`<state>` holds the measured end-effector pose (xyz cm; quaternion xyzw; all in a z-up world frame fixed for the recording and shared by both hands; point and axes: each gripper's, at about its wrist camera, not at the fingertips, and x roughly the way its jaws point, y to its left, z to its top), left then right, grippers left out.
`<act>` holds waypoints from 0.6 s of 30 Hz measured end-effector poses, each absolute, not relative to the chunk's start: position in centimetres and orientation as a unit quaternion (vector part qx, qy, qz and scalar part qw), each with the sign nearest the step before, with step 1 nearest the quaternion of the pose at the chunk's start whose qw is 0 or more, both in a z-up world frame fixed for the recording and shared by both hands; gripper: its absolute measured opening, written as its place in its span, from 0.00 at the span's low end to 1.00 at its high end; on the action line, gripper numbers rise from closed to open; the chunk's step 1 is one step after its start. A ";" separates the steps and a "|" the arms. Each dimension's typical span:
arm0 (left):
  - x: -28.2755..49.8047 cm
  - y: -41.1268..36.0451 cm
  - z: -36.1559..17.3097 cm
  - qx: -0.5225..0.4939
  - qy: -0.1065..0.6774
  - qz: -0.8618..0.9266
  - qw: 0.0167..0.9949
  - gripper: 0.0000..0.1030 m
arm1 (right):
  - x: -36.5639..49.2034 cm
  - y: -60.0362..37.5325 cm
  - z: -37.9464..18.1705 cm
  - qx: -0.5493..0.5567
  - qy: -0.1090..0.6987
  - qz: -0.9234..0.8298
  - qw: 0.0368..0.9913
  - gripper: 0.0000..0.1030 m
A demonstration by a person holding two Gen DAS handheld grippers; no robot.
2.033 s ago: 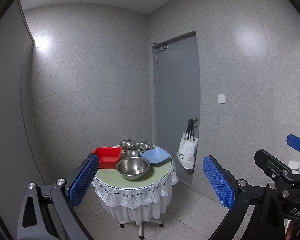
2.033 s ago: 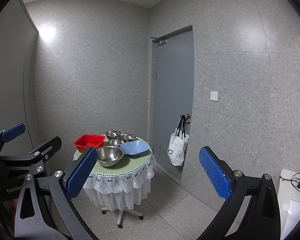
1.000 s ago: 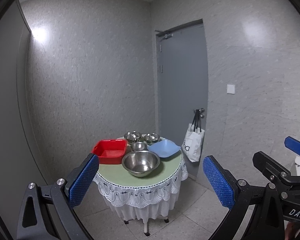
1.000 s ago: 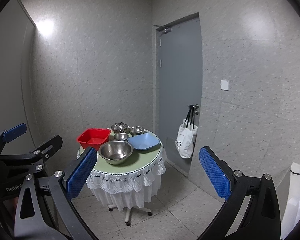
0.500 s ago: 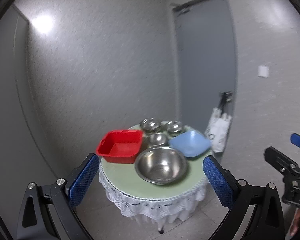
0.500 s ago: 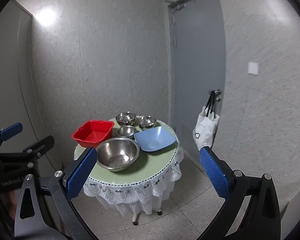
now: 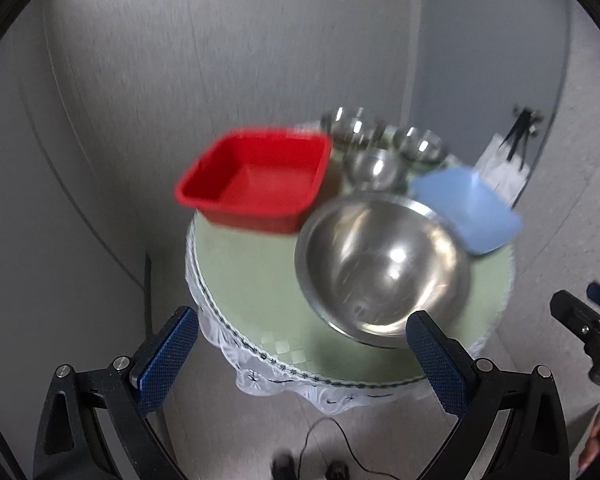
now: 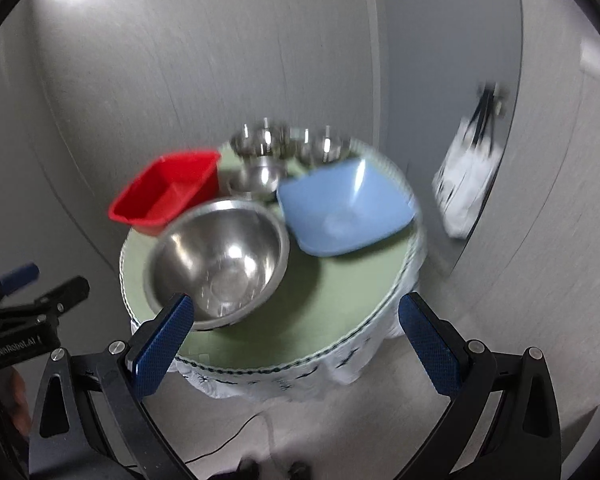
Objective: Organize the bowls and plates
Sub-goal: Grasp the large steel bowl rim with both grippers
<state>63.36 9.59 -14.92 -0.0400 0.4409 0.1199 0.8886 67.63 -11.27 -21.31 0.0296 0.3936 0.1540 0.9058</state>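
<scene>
A round table (image 7: pixel 252 280) with a green top carries a large steel bowl (image 7: pixel 384 264), a red square dish (image 7: pixel 256 180), a blue square dish (image 7: pixel 468 204) and three small steel bowls (image 7: pixel 376 168) at the back. My left gripper (image 7: pixel 300 332) is open and empty, just short of the table's near edge. In the right wrist view the large bowl (image 8: pixel 220 256), red dish (image 8: pixel 168 196) and blue dish (image 8: pixel 344 208) show too. My right gripper (image 8: pixel 296 332) is open and empty above the table's near edge.
A white lace cloth (image 7: pixel 260 368) hangs round the table edge. A grey door (image 8: pixel 452 80) with a white bag (image 8: pixel 468 184) on its handle stands to the right. A cable (image 7: pixel 340 452) lies on the floor below. Grey walls close in behind.
Both grippers have moved much closer to the table and tilted down onto it. The dishes fill more of each view. Both stay open and empty.
</scene>
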 end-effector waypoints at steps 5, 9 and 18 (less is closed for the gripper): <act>71.8 12.7 -19.6 -0.084 0.499 0.105 0.856 0.77 | 72.5 -10.9 -27.1 0.107 0.480 0.174 0.853 0.95; 77.1 14.3 -22.2 -0.073 0.522 0.087 0.845 0.61 | 75.7 -9.7 -29.8 0.130 0.513 0.169 0.832 0.84; 85.2 16.6 -25.4 -0.039 0.549 0.005 0.835 0.25 | 78.8 -7.4 -32.6 0.134 0.549 0.164 0.809 0.42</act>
